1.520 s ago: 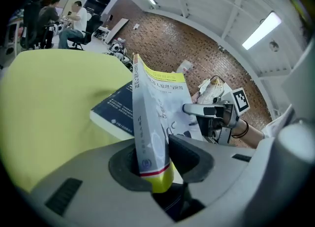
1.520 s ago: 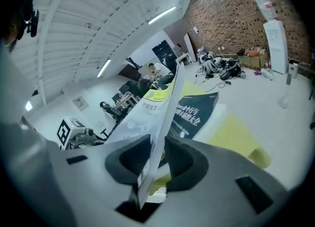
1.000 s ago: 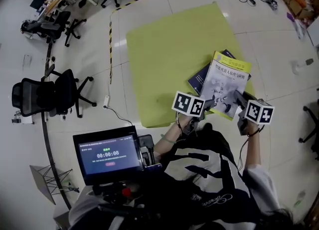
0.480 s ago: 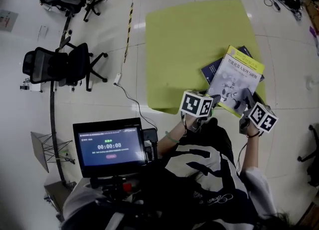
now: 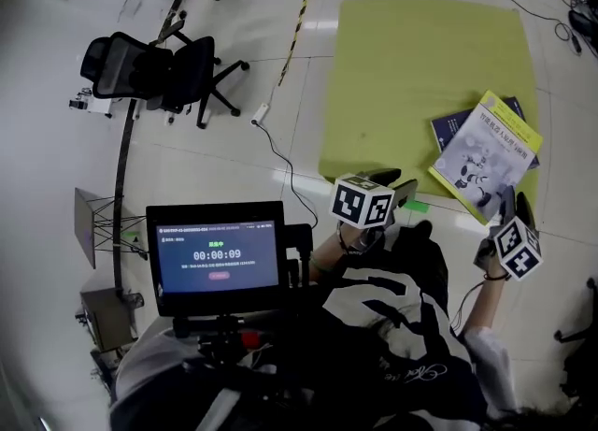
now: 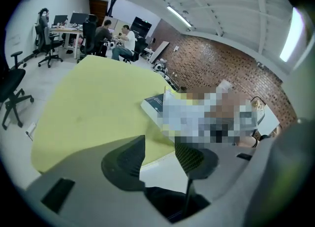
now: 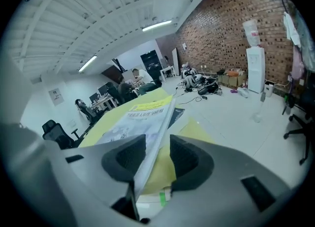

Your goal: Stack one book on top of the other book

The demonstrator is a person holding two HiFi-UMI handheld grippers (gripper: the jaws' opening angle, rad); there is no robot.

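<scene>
Both grippers have just let go. The left gripper (image 5: pixel 397 186) has drawn back to lower centre, its jaws wide apart and empty. The right gripper (image 7: pixel 153 159) has been opening its jaws, now loose around the near edge of the yellow-and-white paperback book (image 5: pixel 486 153). That book lies across the dark blue book (image 5: pixel 448 127) on the yellow-green floor mat (image 5: pixel 411 74) at right, so the stack looks made.

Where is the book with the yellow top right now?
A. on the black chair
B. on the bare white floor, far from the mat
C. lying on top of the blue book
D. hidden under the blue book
C: in the head view the yellow-topped book lies on top of the blue book, whose corners stick out from under it, and both rest on the green mat.
</scene>
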